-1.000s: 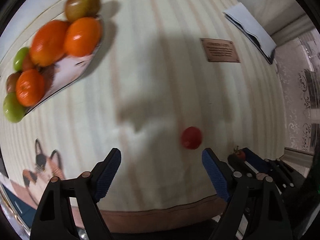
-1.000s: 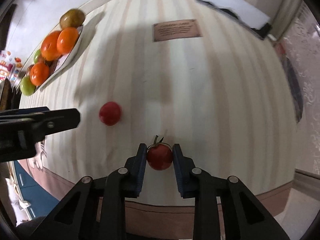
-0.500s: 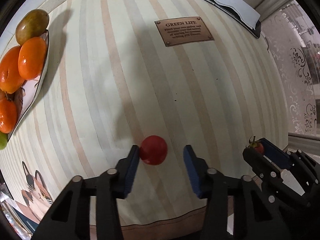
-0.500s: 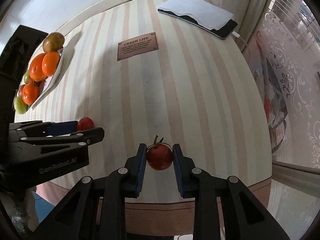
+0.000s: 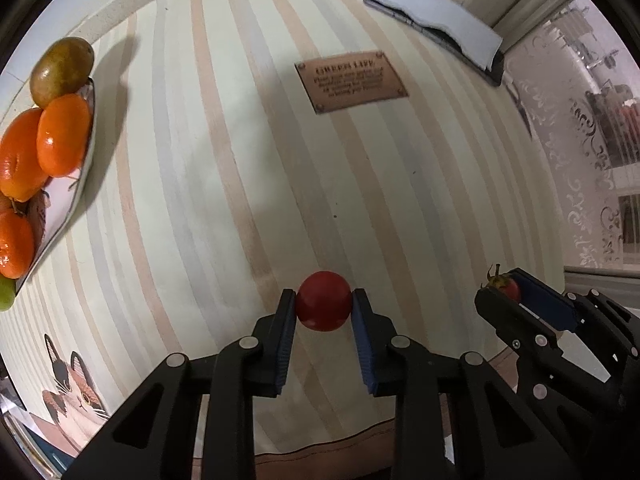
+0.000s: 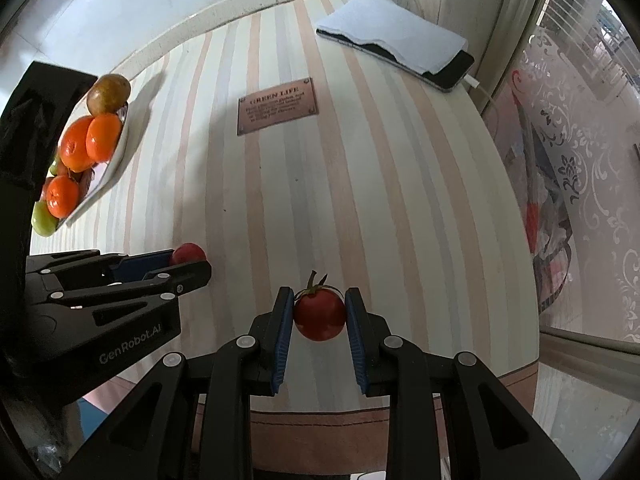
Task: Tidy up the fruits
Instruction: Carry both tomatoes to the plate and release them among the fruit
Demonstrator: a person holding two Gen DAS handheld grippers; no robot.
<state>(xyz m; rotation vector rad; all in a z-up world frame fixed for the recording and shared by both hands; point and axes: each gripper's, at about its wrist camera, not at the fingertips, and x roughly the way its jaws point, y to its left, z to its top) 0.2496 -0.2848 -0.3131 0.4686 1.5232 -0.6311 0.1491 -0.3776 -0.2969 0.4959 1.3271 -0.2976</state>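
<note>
Jaws of the left gripper (image 5: 324,307) have just been closing and now press on both sides of a smooth red tomato (image 5: 323,306), which sits between the blue pads near the front edge of the bench (image 5: 224,184). From the right wrist view the same tomato (image 6: 188,254) shows only partly, tucked behind the left gripper (image 6: 192,266) toward the bench's left side. Whether it rests on the striped cloth or hangs just above it cannot be told.

Jaws of the right gripper (image 6: 319,312) are closed on a second red tomato with a green stalk (image 6: 319,315), gripped on its two flanks by the blue pads. It hangs over the front edge of the bench, clear of the cloth. In the left wrist view this stalked tomato (image 5: 507,287) peeks out at the tip of the right gripper (image 5: 505,290), just beside the front right corner.

At the left edge of the bench stands a white plate (image 6: 110,164) piled with oranges (image 6: 90,142), a brownish-green fruit (image 6: 109,94) on the far end and a green one (image 6: 43,222) at the near end. A brown plaque (image 6: 278,106) lies near the middle of the bench. At the far right corner a phone (image 6: 444,70) lies under a white folded paper (image 6: 394,46).
</note>
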